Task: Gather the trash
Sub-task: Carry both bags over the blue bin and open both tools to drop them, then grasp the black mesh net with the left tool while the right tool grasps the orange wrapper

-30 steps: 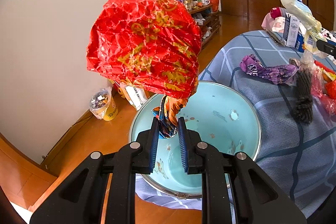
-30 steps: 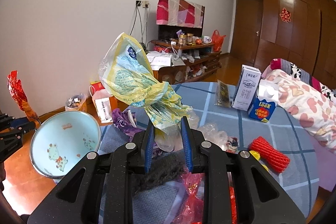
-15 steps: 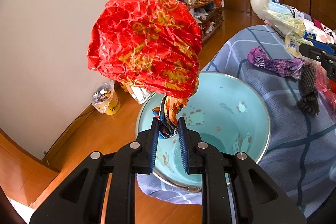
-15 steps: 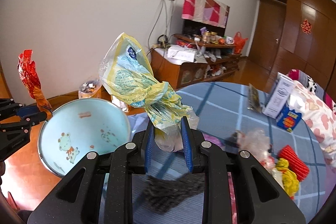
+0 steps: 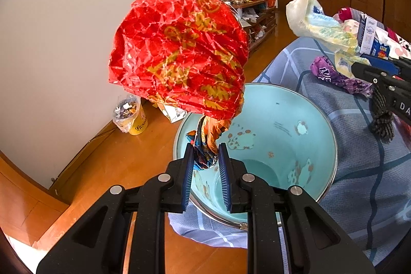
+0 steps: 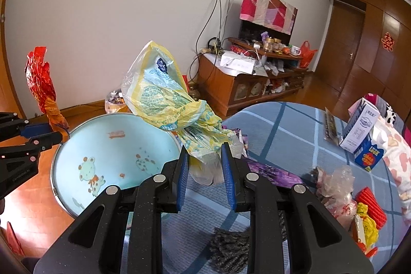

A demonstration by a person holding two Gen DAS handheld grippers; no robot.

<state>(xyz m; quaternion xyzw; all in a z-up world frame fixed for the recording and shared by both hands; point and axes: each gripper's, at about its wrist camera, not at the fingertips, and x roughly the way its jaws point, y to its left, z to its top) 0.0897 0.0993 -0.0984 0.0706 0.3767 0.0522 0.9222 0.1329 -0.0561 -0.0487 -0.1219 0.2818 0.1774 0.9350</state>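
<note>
Step in hand: both pieces of trash lifted, drop into basin [image 5: 303, 120] pending.

L gripper [image 5: 205, 166]: fingers clamped on twisted tail of red foil [image 5: 179, 53]; foil stands up above near-left rim of basin, tail already over the bowl.
R gripper [image 6: 205, 166]: fingers clamped on bunched neck of yellow bag [image 6: 159, 91]; bag hangs over basin's right rim, part above cloth [image 6: 282, 130].

Basin looks empty inside, sits at cloth's edge, near rim overhanging floor.

Next (judgement): R shifts further over basin centre, then both let go. Bag is light and floppy, may drift or catch on rim, so release low.

Room: open air above basin, nothing in the way. L and R sit on opposite sides of basin, well apart. Purple wrapper [image 6: 269, 171] and dark bundle [image 6: 228, 248] lie right of basin, still to collect. Knocking the overhanging rim could tip basin.
</note>
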